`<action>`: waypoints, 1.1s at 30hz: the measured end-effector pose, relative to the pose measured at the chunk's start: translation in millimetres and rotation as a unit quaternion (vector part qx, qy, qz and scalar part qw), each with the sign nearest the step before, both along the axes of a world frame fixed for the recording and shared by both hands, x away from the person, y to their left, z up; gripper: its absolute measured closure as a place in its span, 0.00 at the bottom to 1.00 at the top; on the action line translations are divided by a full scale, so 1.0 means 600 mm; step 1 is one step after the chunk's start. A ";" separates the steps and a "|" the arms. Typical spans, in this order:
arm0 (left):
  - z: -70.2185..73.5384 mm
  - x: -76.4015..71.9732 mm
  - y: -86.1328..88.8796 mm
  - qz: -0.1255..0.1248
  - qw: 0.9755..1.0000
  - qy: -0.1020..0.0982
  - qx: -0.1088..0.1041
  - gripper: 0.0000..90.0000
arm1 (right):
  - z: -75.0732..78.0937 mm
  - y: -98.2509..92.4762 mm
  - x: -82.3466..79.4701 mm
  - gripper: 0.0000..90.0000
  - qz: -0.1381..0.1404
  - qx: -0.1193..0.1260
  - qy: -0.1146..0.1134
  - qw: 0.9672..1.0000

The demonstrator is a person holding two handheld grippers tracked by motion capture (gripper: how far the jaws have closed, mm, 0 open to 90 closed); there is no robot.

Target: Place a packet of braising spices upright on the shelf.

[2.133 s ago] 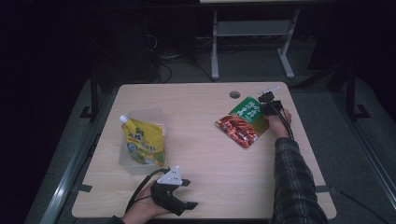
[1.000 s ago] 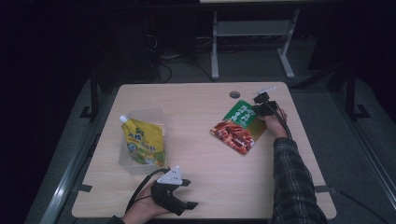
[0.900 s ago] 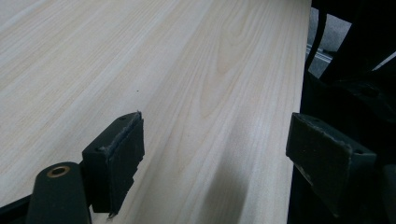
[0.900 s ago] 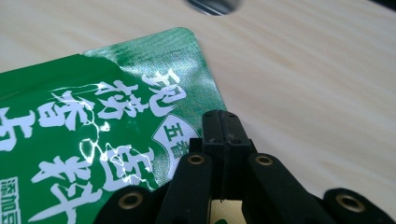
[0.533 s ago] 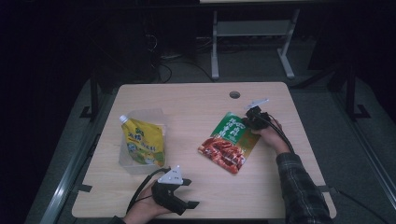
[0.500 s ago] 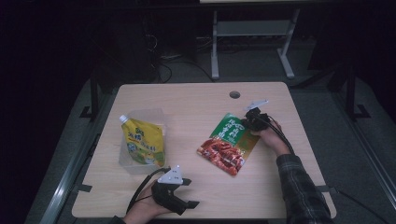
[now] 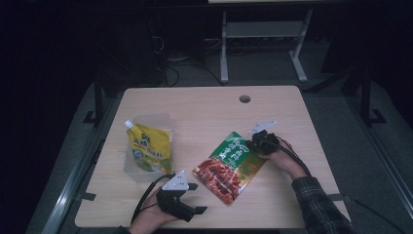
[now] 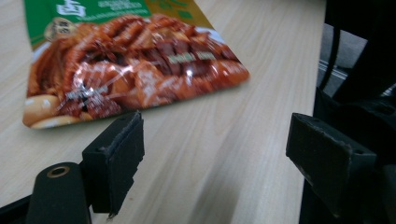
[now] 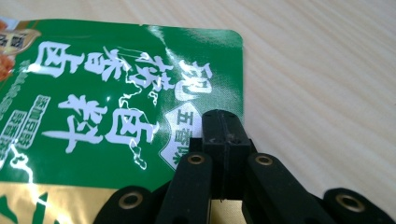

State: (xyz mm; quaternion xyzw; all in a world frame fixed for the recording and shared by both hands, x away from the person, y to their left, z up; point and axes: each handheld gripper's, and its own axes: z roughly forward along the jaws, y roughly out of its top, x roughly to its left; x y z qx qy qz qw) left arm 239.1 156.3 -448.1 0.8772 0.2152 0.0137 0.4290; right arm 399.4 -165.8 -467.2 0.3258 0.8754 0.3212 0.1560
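Pinching the green-and-red pouch (image 7: 231, 166) by its top edge, my right claw (image 7: 257, 142) drags it flat across the bench (image 7: 204, 107); my left claw (image 7: 187, 207) waits wide open.

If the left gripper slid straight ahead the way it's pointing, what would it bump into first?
Probably the red and green pouch: it lies just beyond the left gripper's open fingers, bare table between them.
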 end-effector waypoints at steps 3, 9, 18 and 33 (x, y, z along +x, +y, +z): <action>0.005 0.005 -0.006 0.012 1.000 -0.002 0.000 0.20 | 0.000 -0.001 -0.008 1.00 -0.001 0.004 0.002 1.000; 0.022 0.027 -0.031 0.027 1.000 -0.014 0.001 0.18 | 0.013 -0.019 -0.012 0.67 -0.022 0.039 0.050 0.998; 0.022 0.085 -0.075 0.061 0.998 -0.022 0.016 0.18 | 0.024 -0.054 -0.075 0.37 -0.034 0.040 0.039 0.998; -0.031 0.170 -0.124 0.101 0.991 -0.017 0.084 0.17 | 0.030 -0.098 -0.162 0.26 -0.025 0.066 0.031 0.997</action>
